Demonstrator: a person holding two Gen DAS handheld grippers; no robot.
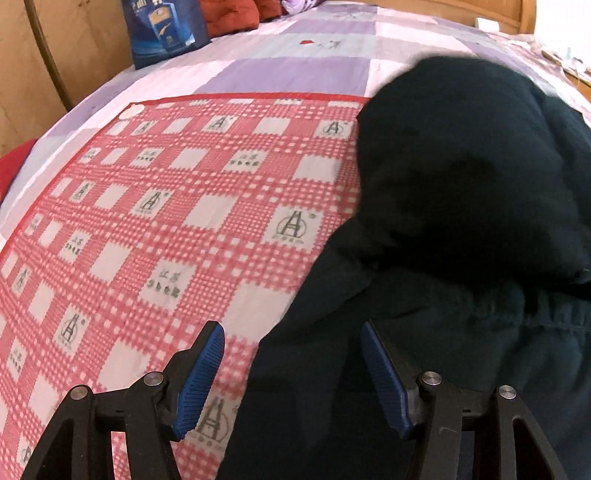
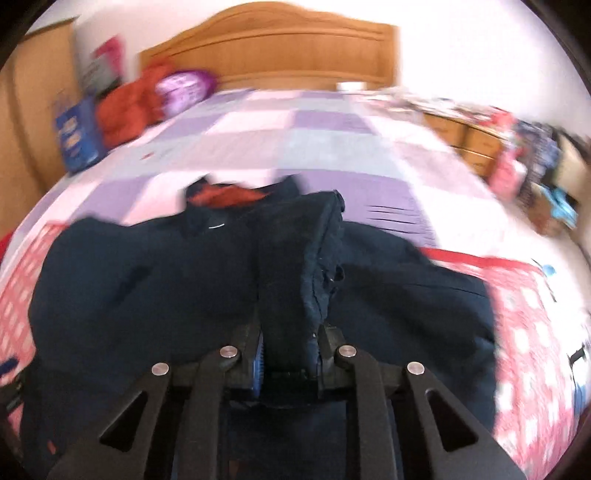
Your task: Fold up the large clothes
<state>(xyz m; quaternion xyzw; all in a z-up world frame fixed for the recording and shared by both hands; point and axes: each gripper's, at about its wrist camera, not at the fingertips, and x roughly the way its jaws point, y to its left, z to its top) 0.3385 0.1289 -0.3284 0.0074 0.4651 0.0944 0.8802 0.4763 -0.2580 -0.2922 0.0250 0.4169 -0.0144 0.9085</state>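
So my left gripper (image 1: 291, 380), black arms with ribbed blue pads (image 1: 201, 384), has its jaws standing well apart and there's nothing pinched in them. Under the left pad is the red-and-white checked cloth with grey logos (image 1: 155, 229) spread over the bed; the right pad sits over the edge of the big dark navy garment (image 1: 461, 206), which lies in a rumpled heap on the right half of that cloth. Beyond it is the purple-and-pink patchwork bedspread (image 1: 295, 74), with a blue printed box (image 1: 162, 29) at the far left edge.

My right gripper (image 2: 290, 354) is clamped tight on a bunched fold of the same navy garment (image 2: 291, 258), which sticks up between the fingers, seam showing. The rest of it spreads out flat either side on the checked cloth. Bit of orange-red lining (image 2: 229, 195) shows near the collar. Wooden headboard (image 2: 269, 51) at the back, pretty blurry.
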